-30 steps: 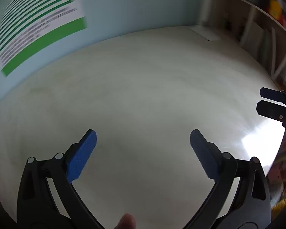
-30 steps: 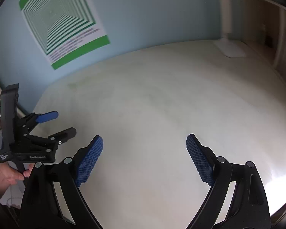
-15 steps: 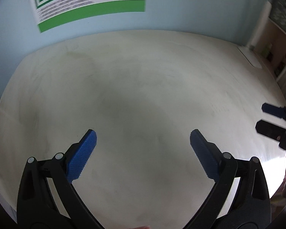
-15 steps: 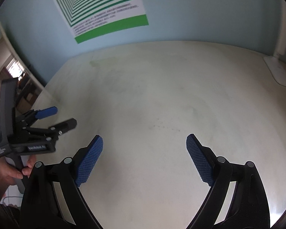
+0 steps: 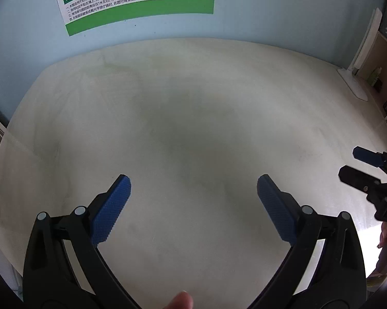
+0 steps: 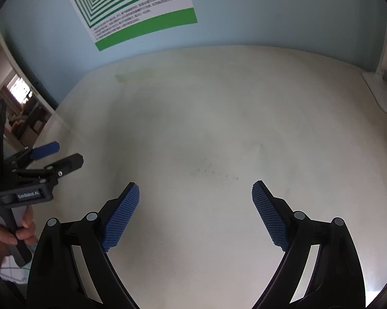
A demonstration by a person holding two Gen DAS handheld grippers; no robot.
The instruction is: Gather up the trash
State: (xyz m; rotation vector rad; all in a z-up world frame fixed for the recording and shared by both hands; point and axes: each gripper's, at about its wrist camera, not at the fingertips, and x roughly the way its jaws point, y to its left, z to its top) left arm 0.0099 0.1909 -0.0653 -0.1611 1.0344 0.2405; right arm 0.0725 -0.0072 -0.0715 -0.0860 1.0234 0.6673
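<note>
My left gripper [image 5: 193, 180] is open above a pale, whitish tabletop [image 5: 193, 108], with nothing between its blue pads. My right gripper [image 6: 196, 188] is also open and empty over the same tabletop [image 6: 219, 103]. The right gripper [image 5: 349, 163] appears at the right edge of the left wrist view, jaws apart, with a hand below it. The left gripper [image 6: 68, 152] shows at the left edge of the right wrist view, held by a hand [image 6: 10, 234]. No trash item shows in either view.
A green-striped poster [image 5: 141, 5] hangs on the light blue wall behind the table. A white lamp base [image 5: 353, 87] stands at the back right corner, with shelves [image 5: 384, 59] beyond it. A doorway [image 6: 20, 108] opens at the left.
Both views have swung left, so the poster has moved from the upper left toward the top centre. The lamp base has slid to the right. Both grippers stay open.
</note>
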